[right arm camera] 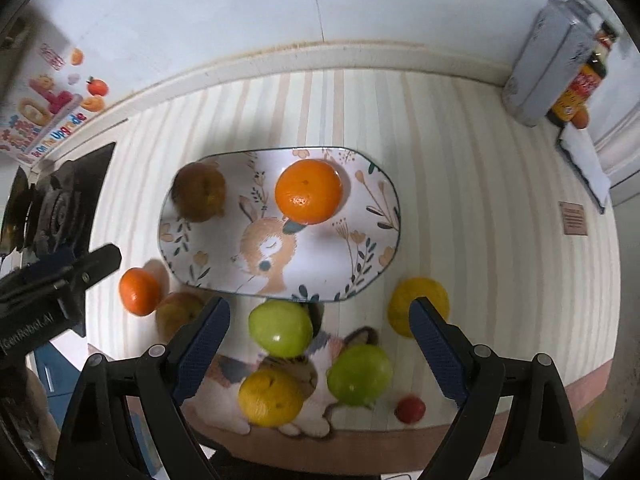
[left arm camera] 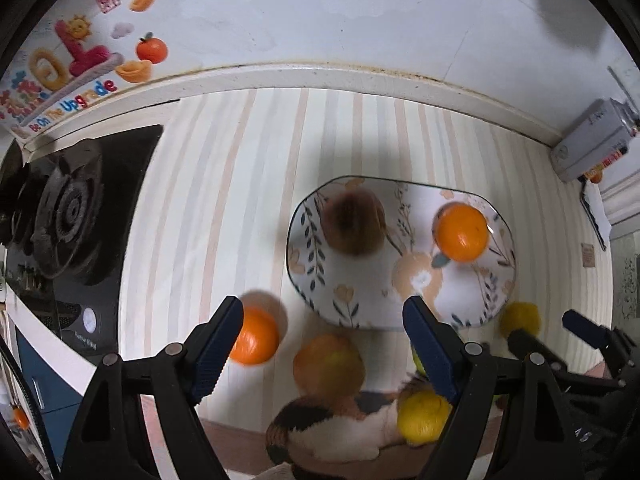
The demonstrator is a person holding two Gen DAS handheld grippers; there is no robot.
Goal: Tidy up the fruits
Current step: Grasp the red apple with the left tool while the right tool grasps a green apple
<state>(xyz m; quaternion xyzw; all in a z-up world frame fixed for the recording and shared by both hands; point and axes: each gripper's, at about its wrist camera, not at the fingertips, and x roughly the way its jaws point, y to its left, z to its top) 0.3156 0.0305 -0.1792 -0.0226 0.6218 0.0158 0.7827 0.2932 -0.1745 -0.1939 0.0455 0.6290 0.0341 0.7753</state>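
- Nearest the lens, both of my grippers: left gripper [left arm camera: 324, 344] and right gripper [right arm camera: 320, 340], each pointing steeply down, fingers spread wide, nothing between the pads. Both hang above the counter, touching no fruit.
- Striped mat [right arm camera: 460, 160], covering the counter; a cat print shows at its near edge.
- Gas burner [left arm camera: 68, 208], at the far left, well apart from the fruit.
- Oval plate [right arm camera: 372, 248], rabbit pattern, centre of the mat. Holds two fruits.
- Brownish fruit [right arm camera: 200, 192], on the plate's left end, close to the rim.
- Large orange [right arm camera: 309, 192], on the plate, right of centre, apart from the brownish fruit.
- Loose fruit off the plate, along its near side: reddish-yellow apple [right arm camera: 176, 312]; green apple [right arm camera: 280, 328], just beside the rim; second green apple [right arm camera: 359, 374]; yellow citrus [right arm camera: 270, 398] on the cat print; second yellow fruit [right arm camera: 418, 306] to the right; small orange [right arm camera: 139, 292] to the left.
- Small red fruit [right arm camera: 410, 409], nearest the counter's front edge.
- Risks, as I judge them: round fruit may roll off the front edge if nudged by a descending finger; the green apple and yellow citrus sit close, so a wide grip may knock the neighbour; my two grippers hang near each other and could collide over the plate; fruit set near the rim may roll off it.
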